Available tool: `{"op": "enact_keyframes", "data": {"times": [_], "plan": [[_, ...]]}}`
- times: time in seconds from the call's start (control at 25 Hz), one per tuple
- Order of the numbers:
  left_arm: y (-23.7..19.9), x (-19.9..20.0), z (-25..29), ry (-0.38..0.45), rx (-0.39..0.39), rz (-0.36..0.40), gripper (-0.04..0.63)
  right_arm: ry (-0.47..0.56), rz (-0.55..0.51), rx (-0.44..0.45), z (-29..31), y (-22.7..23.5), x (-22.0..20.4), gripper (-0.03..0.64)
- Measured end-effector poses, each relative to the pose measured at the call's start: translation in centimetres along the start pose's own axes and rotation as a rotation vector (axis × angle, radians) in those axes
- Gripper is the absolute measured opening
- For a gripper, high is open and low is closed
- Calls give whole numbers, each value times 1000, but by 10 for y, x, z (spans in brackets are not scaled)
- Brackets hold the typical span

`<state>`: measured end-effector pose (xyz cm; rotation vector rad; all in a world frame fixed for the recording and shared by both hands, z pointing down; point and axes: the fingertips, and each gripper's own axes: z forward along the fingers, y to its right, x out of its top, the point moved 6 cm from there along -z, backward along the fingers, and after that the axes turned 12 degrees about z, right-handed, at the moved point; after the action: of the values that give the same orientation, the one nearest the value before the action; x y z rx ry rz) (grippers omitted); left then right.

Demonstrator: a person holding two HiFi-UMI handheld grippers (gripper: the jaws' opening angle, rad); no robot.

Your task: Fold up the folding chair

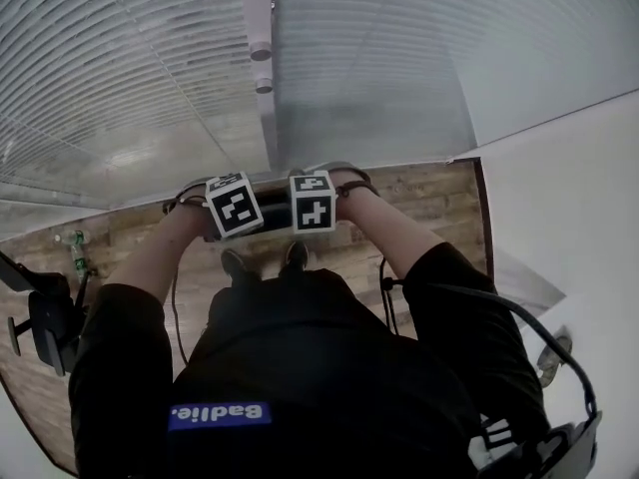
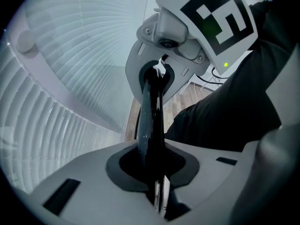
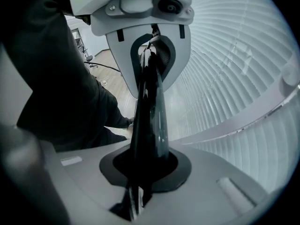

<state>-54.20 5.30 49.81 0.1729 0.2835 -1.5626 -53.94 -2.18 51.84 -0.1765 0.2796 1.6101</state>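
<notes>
White blinds point(image 1: 130, 78) face you, and no folding chair shows in any view — the task looks unstarted. You hold the left hand-held gripper point(image 2: 153, 86) and right hand-held gripper point(image 3: 147, 60) nose to nose (likely a lining-up pose), each pressed together on nothing; that only their own views tell. Only the head view shows both marker cubes point(image 1: 235, 206) side by side

Soft daylight glows through the blinds point(image 3: 243, 69), with heavy fisheye bending and dark corners.
</notes>
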Motion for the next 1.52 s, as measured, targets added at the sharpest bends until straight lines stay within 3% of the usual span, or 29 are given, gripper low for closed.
{"op": "enact_keyframes", "data": {"times": [0.44,0.72,0.96,1.16,1.36,1.52], "plan": [[-55,-11,6,9,-31,40,57,-12,48,-2,8,53,7,48],[-79,-17,7,24,-5,57,63,1,78,12,11,75,11,49],[-101,-29,-2,56,64,30,83,28,90,-94,13,96,14,98],[-110,-34,-8,122,66,7,106,53,115,-171,17,106,12,152],[-113,-35,-29,179,71,-1,129,50,116,-186,19,110,9,163],[-113,-43,-52,200,166,8,129,63,132,-186,19,113,10,163]]}}
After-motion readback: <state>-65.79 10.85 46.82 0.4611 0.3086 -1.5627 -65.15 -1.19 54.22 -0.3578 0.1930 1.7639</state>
